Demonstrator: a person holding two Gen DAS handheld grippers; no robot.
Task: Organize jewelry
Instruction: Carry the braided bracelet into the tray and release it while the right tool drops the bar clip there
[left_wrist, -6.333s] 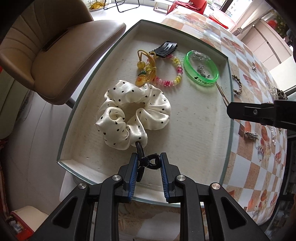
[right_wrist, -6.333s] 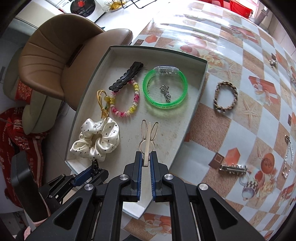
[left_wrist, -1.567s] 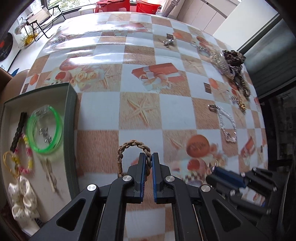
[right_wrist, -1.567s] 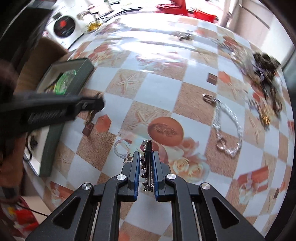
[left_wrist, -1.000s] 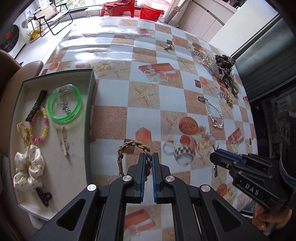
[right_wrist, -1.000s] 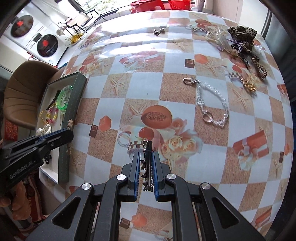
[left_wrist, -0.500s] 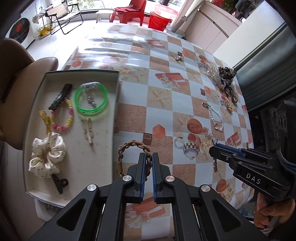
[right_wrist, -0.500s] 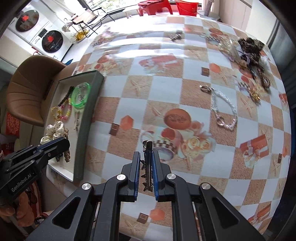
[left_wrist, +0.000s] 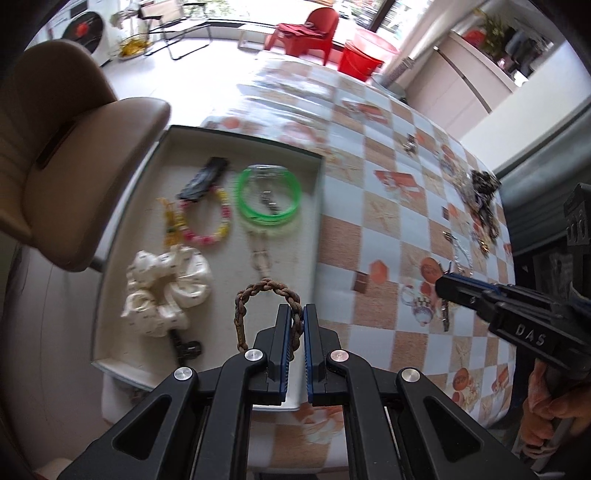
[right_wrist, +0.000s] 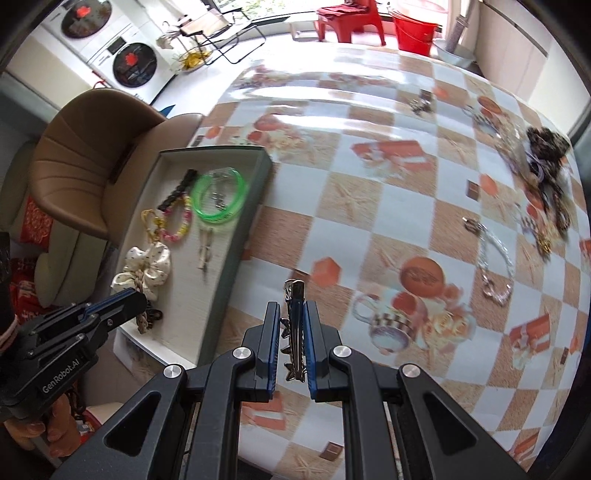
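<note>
Checkered oilcloth covers the table (right_wrist: 369, 206), with a shallow tray (left_wrist: 317, 206) at its edge already holding six pieces (scrunchie, green bangle, beaded bracelet, yellow tie and two dark clips) plus a pale hairpin. Above the tray, the left gripper (left_wrist: 294, 321) is clamped on one braided bracelet (left_wrist: 258, 295), light and floppy, so a side pinch suits. One toothed hair clip (right_wrist: 293, 325), stiff and slippery-looking, sits pinched lengthwise in the right gripper (right_wrist: 291, 332), over the table.
</note>
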